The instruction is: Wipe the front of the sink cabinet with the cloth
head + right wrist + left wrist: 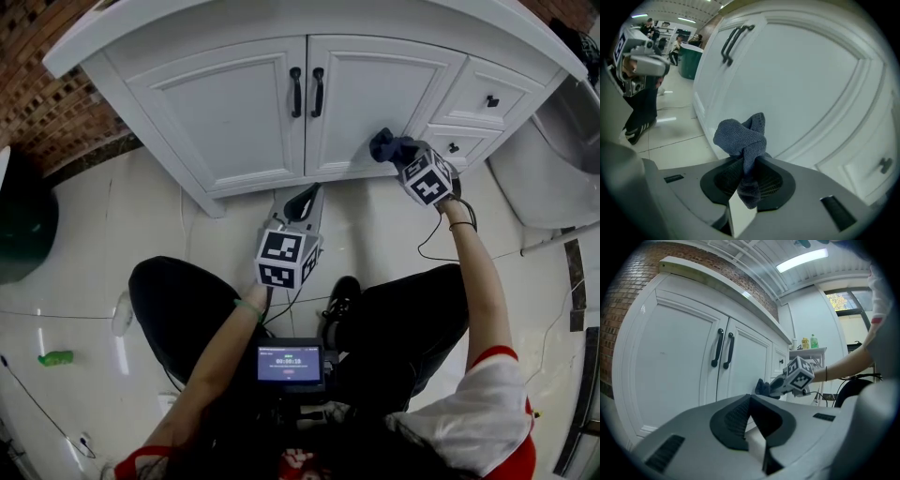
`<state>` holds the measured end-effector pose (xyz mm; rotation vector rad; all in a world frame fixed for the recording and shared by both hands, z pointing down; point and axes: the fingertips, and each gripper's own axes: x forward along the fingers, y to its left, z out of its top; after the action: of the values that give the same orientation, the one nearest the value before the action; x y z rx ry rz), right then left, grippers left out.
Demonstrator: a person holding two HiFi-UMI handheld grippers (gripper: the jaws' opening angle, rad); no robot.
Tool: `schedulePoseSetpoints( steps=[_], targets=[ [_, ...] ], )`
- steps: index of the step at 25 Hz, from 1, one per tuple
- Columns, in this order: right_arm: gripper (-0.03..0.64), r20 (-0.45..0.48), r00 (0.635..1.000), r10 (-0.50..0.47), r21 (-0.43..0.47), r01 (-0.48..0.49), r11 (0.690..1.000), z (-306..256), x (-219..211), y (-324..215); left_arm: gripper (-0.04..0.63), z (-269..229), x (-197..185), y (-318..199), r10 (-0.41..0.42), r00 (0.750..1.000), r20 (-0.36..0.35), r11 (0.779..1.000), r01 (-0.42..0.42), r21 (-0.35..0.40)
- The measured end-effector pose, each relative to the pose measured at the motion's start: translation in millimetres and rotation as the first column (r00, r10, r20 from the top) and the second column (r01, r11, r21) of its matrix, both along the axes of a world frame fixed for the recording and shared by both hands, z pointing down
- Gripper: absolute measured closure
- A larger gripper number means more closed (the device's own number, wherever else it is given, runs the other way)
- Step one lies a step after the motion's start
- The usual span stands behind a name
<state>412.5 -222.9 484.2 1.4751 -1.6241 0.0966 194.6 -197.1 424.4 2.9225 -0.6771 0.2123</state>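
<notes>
The white sink cabinet [281,103] has two doors with black handles [307,91] and small drawers at the right. My right gripper [398,155] is shut on a bunched dark blue cloth [743,138], which presses against the lower right corner of the right door [797,89]. The cloth [386,143] also shows in the head view and the cloth [761,387] in the left gripper view. My left gripper [302,202] hangs low in front of the cabinet base, jaws shut with nothing between them, pointing at the left door [670,362].
Glossy white floor tiles [84,281] spread in front of the cabinet. A dark green bin [23,220] stands at the left, a white basin or tub [553,159] at the right. My black-trousered knees and a black shoe [339,298] are below the grippers. A small green object [56,357] lies on the floor.
</notes>
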Motion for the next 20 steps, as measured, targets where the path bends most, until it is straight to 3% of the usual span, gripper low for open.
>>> schedulePoseSetpoints(
  steps=[4, 11, 20],
  targets=[
    [0.531, 0.004, 0.997, 0.078, 0.158, -0.078, 0.984, -86, 31, 11, 0.563, -8, 5, 10, 0.019, 1.000, -0.008, 1.000, -0.019, 0.015],
    [0.531, -0.002, 0.993, 0.120, 0.370, -0.111, 0.922, -209, 53, 20, 0.563, -25, 13, 24, 0.047, 0.999, -0.008, 0.997, -0.047, 0.055],
    [0.531, 0.079, 0.984, 0.157, 0.547, -0.174, 0.819, -290, 63, 22, 0.563, -90, 37, 26, 0.097, 0.991, -0.092, 0.984, -0.082, 0.156]
  ],
)
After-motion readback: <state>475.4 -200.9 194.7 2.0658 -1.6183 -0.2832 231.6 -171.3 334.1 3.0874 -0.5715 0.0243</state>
